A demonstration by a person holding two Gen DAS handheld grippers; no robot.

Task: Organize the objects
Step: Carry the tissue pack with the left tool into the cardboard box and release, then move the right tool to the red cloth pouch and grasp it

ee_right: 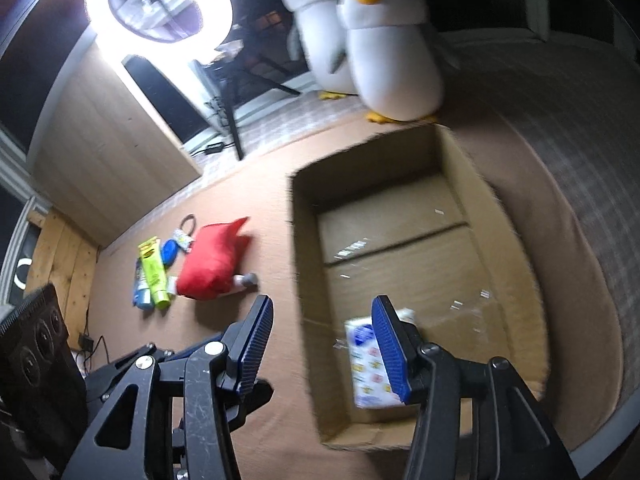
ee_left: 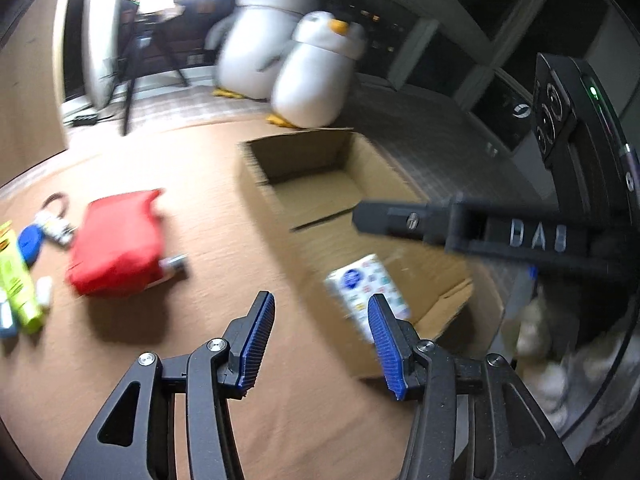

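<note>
An open cardboard box (ee_left: 296,140) (ee_right: 304,248) sits on a brown mat. Inside its near end lies a white packet with small coloured prints (ee_left: 360,280) (ee_right: 362,344). Left of the box lie a red pouch (ee_left: 116,240) (ee_right: 212,264), a yellow-green tube (ee_left: 16,276) (ee_right: 154,276), a blue round lid (ee_left: 30,242) (ee_right: 170,250) and a few small items. My left gripper (ee_left: 320,300) hovers open by the box's near left wall, nothing between its pads. My right gripper (ee_right: 322,300) hangs open over that wall; the packet shows behind its right finger, apart from the pads.
Two white penguin plush toys (ee_left: 316,72) (ee_right: 392,60) stand just beyond the box. A lit ring light (ee_right: 158,0) on a tripod (ee_right: 232,120) stands behind the mat. Grey checked fabric (ee_right: 580,160) runs along the box's right side. The right tool's black frame (ee_left: 520,236) reaches over the box.
</note>
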